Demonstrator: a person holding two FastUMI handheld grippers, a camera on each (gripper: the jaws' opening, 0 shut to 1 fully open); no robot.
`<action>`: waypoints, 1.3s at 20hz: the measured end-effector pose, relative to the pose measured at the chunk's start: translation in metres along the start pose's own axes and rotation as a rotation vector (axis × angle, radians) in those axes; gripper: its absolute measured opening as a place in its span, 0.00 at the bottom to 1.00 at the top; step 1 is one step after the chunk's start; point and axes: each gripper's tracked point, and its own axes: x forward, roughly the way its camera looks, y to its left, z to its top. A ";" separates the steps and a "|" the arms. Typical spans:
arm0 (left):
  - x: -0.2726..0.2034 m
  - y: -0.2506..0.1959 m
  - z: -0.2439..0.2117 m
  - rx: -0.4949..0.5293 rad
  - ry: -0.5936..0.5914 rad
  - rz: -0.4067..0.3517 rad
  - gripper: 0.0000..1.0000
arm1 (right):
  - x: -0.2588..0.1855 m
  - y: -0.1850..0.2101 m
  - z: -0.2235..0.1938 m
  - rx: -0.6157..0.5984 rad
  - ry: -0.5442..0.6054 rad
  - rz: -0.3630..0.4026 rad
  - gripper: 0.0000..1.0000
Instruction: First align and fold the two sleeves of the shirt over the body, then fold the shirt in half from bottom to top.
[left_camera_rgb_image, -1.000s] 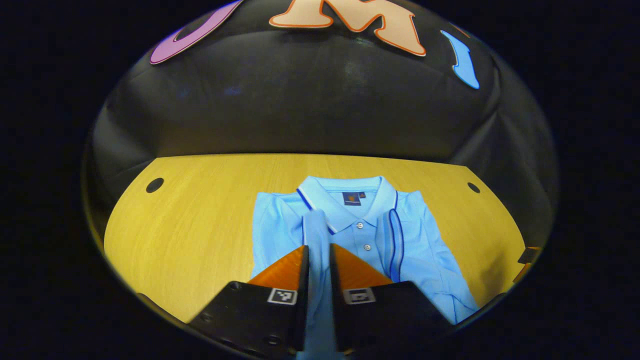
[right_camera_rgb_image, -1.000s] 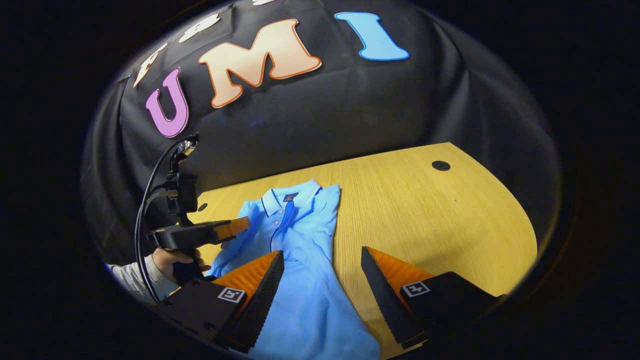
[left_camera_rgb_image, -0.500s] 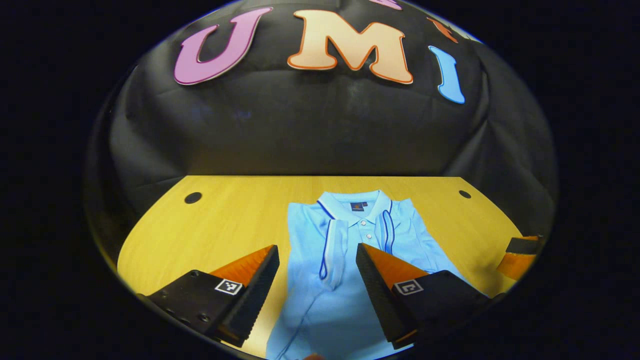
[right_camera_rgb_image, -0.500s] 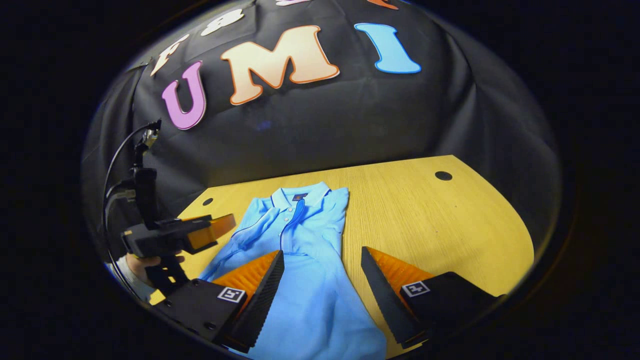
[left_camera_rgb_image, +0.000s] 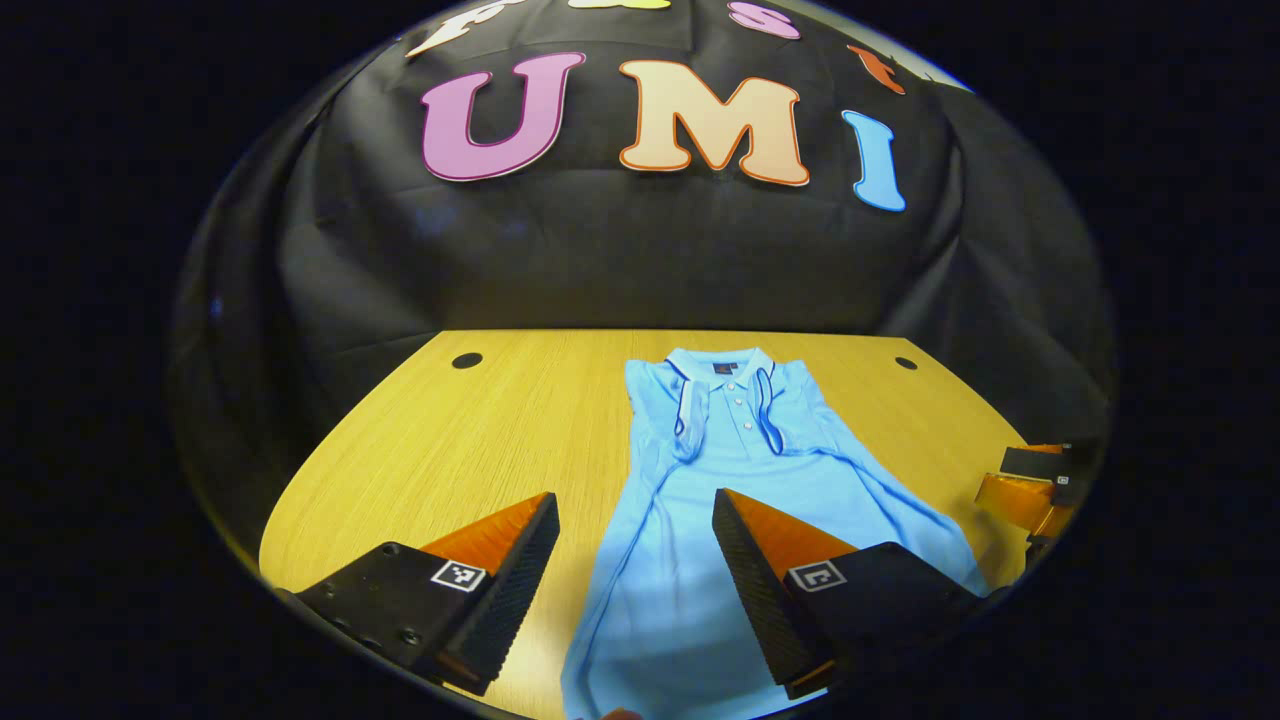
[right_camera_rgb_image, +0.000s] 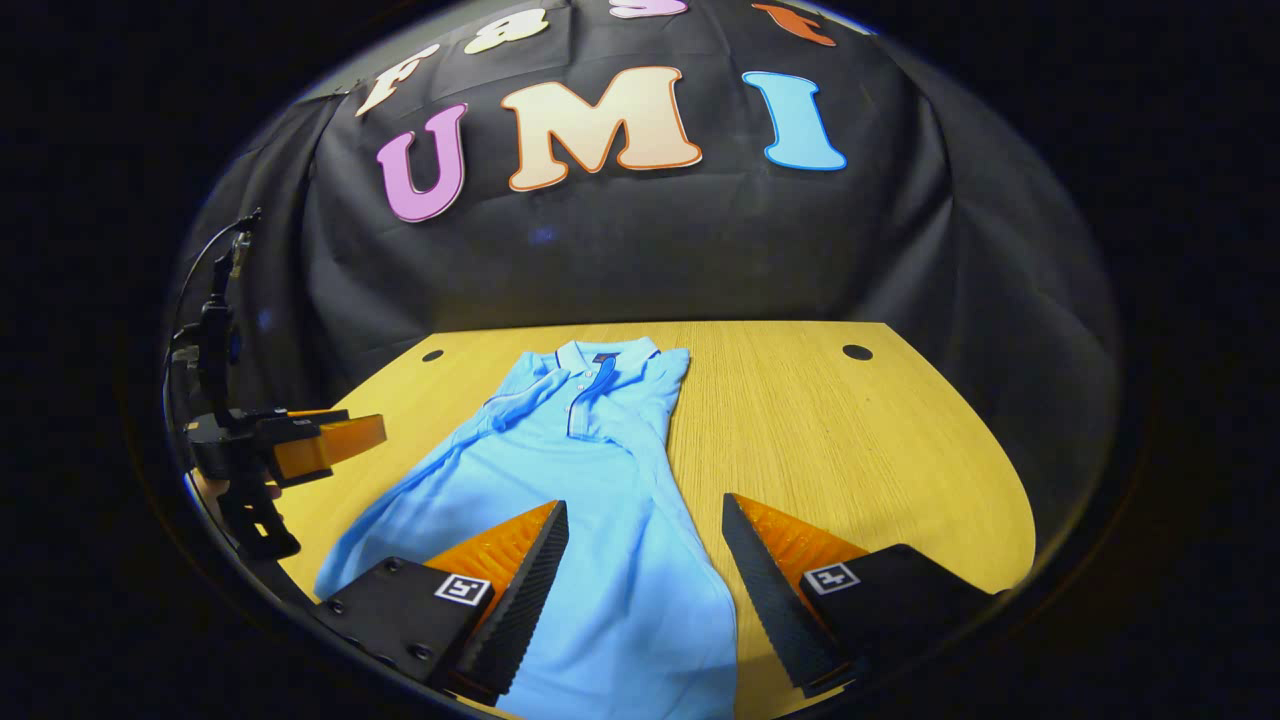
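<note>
Left gripper (left_camera_rgb_image: 635, 545): jaws spread wide, holding nothing; hangs above the lower body of the shirt, near its left edge. Also seen at the left side of the right gripper view (right_camera_rgb_image: 300, 440), out beside the shirt, a hand under it.
Right gripper (right_camera_rgb_image: 645, 555): jaws wide apart, empty; poised over the shirt's lower right part, one finger over cloth, the other over bare table. Its tip shows at the far right of the left gripper view (left_camera_rgb_image: 1035, 485).
Polo shirt (left_camera_rgb_image: 740, 500): light blue, lying front up on the wooden table (left_camera_rgb_image: 480, 440), collar toward the booth wall, hem toward the grippers.
Sleeves (left_camera_rgb_image: 688, 425): both look folded inward over the chest, their dark-trimmed cuffs lying either side of the button placket (left_camera_rgb_image: 738, 400).
Collar (right_camera_rgb_image: 600, 353): flat, dark piping along its edge, small tag inside.
Lower body: flares wider than the folded shoulders; soft ripples, side edges not quite straight.
Progress, as judged: sleeve step appears done; bottom-to-top fold not begun.
Left to do: take the hem at both corners and carry it up to the collar.
Handling guess: thin knit, likely to sag and drag between two pinch points.
</note>
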 end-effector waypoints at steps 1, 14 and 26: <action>-0.010 0.002 -0.008 0.001 0.008 0.007 0.93 | -0.008 -0.001 -0.009 -0.008 0.011 -0.002 0.97; -0.099 -0.003 -0.133 -0.014 0.180 0.023 0.94 | -0.066 -0.015 -0.126 -0.088 0.159 -0.061 0.94; -0.103 -0.018 -0.172 0.008 0.179 -0.029 0.91 | -0.060 -0.011 -0.156 -0.027 0.252 -0.060 0.88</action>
